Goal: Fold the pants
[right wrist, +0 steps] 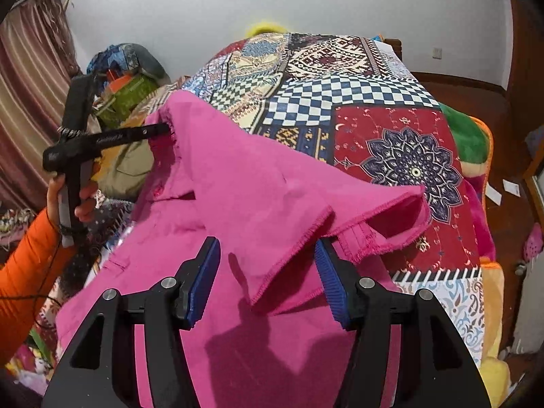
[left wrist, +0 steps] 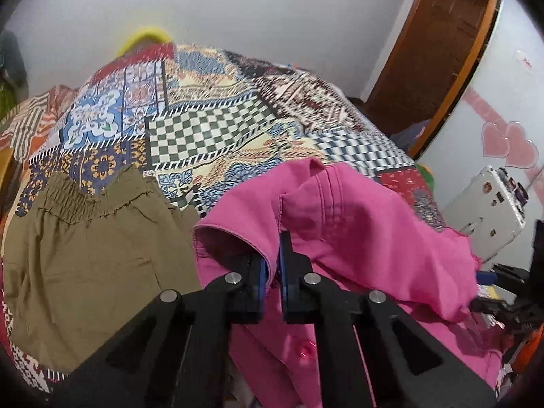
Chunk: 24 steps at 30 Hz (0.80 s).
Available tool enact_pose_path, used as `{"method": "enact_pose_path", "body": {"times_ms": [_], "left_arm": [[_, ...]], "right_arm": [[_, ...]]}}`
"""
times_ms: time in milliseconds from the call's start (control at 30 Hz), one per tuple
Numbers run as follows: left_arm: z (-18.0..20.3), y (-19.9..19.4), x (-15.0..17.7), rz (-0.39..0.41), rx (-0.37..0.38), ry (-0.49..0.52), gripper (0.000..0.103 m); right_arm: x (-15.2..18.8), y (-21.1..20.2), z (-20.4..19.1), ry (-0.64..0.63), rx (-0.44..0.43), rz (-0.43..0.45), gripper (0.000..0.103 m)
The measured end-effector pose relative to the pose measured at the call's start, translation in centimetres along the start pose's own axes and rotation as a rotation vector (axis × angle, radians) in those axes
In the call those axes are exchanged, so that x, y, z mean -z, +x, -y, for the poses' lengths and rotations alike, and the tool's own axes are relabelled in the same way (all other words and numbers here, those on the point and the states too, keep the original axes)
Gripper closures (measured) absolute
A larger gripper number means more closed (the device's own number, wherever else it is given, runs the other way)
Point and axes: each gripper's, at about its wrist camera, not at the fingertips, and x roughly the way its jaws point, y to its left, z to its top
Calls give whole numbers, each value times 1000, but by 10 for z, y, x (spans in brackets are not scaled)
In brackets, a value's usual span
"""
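Pink pants (left wrist: pixel 357 224) lie rumpled on the patterned bedspread (left wrist: pixel 210 129). My left gripper (left wrist: pixel 272 265) is shut on a hemmed edge of the pink pants and holds it up. It also shows in the right wrist view (right wrist: pixel 159 129), pinching the far corner of the pink pants (right wrist: pixel 238 183). My right gripper (right wrist: pixel 268 282) is open, its blue pads on either side of a frayed fold of the pants, not closed on it.
Olive-green pants (left wrist: pixel 91 251) lie flat on the bed to the left of the pink ones. A white device (left wrist: pixel 489 210) stands off the bed's right side. Bags and clutter (right wrist: pixel 125 78) sit left of the bed. A wooden door (left wrist: pixel 435 44) is at the back right.
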Motion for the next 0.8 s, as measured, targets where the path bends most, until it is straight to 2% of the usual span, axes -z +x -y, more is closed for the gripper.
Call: {"method": "enact_pose_path", "body": {"times_ms": [167, 233, 267, 433, 500, 800], "left_arm": [[19, -26, 8, 30, 2, 45, 98], [25, -34, 11, 36, 5, 58, 98], [30, -40, 13, 41, 5, 71, 98], [41, -56, 23, 52, 14, 85, 98], [41, -58, 26, 52, 19, 79, 98], [40, -68, 33, 69, -22, 63, 98]], "right_arm": [[-6, 8, 1, 12, -28, -11, 50], [-8, 9, 3, 23, -46, -8, 58], [-9, 10, 5, 32, -54, -9, 66], [-13, 13, 20, 115, -108, -10, 80], [-13, 13, 24, 126, -114, 1, 91], [-29, -7, 29, 105, -83, 110, 97]]}}
